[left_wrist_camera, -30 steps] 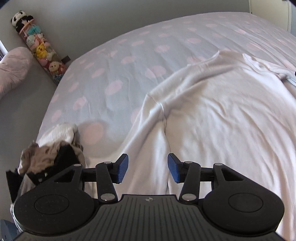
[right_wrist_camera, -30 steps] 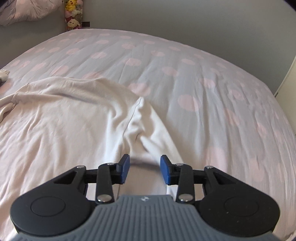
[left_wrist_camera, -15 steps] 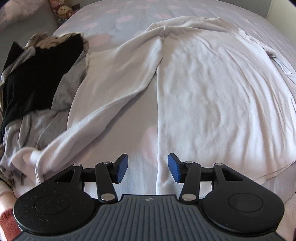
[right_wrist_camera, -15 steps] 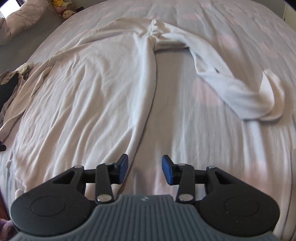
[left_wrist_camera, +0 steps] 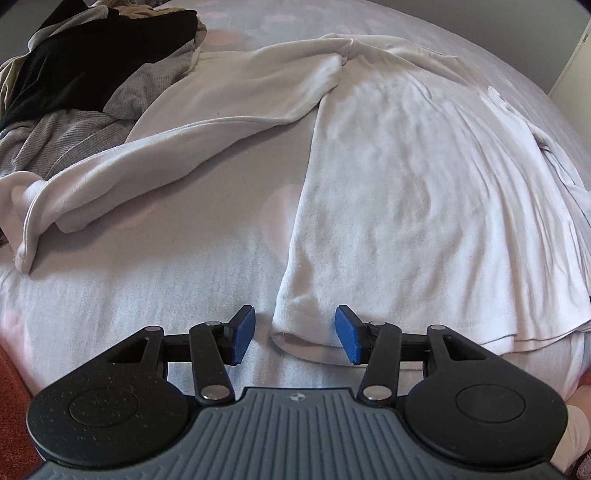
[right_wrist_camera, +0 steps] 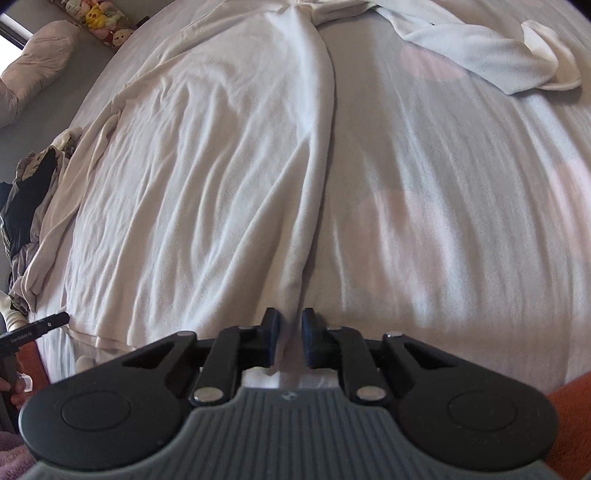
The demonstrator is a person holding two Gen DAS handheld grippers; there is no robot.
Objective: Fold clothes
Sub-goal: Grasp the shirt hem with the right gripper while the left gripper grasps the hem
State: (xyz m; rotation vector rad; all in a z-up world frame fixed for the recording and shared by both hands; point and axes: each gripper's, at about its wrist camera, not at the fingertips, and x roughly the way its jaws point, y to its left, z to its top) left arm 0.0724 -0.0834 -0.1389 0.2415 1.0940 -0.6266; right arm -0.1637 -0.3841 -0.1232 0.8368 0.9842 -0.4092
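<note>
A white long-sleeved shirt (left_wrist_camera: 406, 203) lies spread flat on the bed, its hem toward me. My left gripper (left_wrist_camera: 295, 334) stands open just above the sheet, and the shirt's near-left hem corner (left_wrist_camera: 291, 325) lies between its blue pads, untouched. In the right wrist view the shirt (right_wrist_camera: 221, 166) runs away from me. My right gripper (right_wrist_camera: 291, 332) is at its near-right hem corner, its jaws closing with a ridge of the white fabric pinched between the pads. One sleeve (left_wrist_camera: 147, 155) trails out left, the other sleeve (right_wrist_camera: 498, 48) lies at the far right.
A heap of black and grey clothes (left_wrist_camera: 74, 74) sits beyond the left sleeve. The bedsheet (left_wrist_camera: 166, 277) is pale with pink dots. A pillow (right_wrist_camera: 37, 62) and plush toys (right_wrist_camera: 99, 22) lie off the bed's far left. An orange surface (right_wrist_camera: 569, 424) shows below the near edge.
Both grippers came down and back to the shirt's near hem. The right jaws went from wide apart to nearly together on the hem fold. The left jaws kept their width.
</note>
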